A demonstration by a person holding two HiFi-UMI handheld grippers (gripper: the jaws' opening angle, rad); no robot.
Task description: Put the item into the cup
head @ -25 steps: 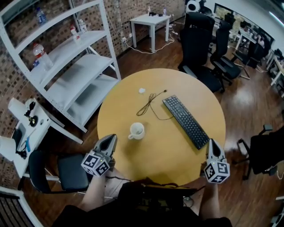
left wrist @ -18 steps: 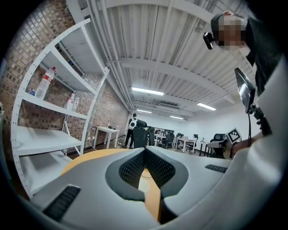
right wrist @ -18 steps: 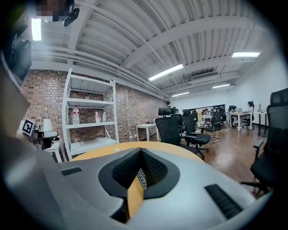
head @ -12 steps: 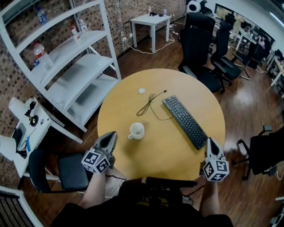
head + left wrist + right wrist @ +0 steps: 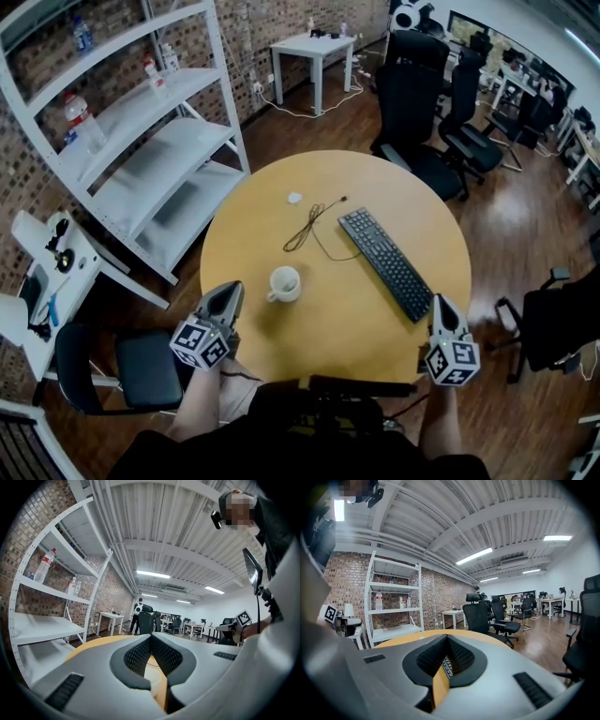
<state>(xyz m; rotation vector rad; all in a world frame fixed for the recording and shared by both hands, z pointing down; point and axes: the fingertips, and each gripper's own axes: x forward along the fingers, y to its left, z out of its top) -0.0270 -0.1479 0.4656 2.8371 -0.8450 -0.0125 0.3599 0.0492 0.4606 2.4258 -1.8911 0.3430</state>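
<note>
Both tools are pressed together and empty: the left tool (image 5: 229,292) at lower left, the right tool (image 5: 438,305) at lower right, each over the desk (image 5: 356,323) edge. Nothing is grasped yet. The next move calls for reaching the small white item (image 5: 294,198), which lies above the cup (image 5: 284,282), with jaws spread. Compared with 1 second ago, both tools have barely shifted.

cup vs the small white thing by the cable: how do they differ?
The cup is far larger than the small white thing. The cup stands upright with a handle; the white thing is too small to make out. The cup sits close to the left gripper; the white thing lies farther back, by the cable. Both are white and rest on the round table.
</note>
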